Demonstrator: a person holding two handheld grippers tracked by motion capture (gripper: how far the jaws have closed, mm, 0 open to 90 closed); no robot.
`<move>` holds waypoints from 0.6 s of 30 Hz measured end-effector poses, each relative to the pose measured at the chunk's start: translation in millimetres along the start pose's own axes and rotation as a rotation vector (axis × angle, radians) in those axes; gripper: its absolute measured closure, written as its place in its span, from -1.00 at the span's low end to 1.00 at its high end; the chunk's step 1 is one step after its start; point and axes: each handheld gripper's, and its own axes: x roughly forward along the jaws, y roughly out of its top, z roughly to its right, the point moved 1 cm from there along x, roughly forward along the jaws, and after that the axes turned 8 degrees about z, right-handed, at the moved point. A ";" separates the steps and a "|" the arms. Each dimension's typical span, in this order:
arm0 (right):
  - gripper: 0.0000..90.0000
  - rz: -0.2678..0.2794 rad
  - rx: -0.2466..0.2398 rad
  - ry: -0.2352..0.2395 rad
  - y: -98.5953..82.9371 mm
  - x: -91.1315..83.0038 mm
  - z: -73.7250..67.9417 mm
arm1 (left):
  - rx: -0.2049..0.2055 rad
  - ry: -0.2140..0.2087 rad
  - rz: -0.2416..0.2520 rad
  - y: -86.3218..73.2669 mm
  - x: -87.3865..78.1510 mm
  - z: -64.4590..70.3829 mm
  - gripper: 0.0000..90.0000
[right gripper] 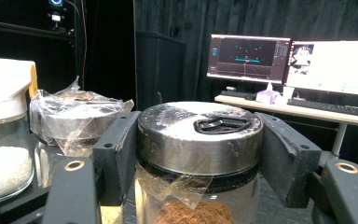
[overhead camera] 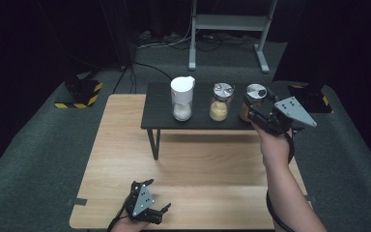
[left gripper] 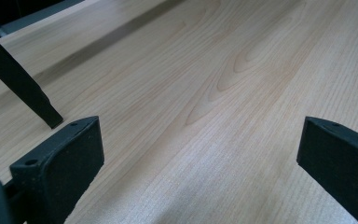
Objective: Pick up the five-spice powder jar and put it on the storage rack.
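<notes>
Upright brown-filled jar (right gripper: 199, 154) stands between right tool (right gripper: 200, 149) jaws.

front tabletop (overhead camera: 198, 164) open | shelf (overhead camera: 198, 121) crowded: three jars (overhead camera: 221, 101) close together

Overhead light brightens the pale wooden counter (overhead camera: 198, 164) against a dark room. The round metal jar lid (right gripper: 200, 133) carries soft glare; bright monitor screens (right gripper: 335, 67) at two o'clock look slightly blurred.
</notes>
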 end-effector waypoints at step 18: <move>-0.24 -0.015 0.011 -0.008 -5.8 3.9 2.5 | -0.003 0.000 0.000 -0.3 -0.7 -0.1 -0.98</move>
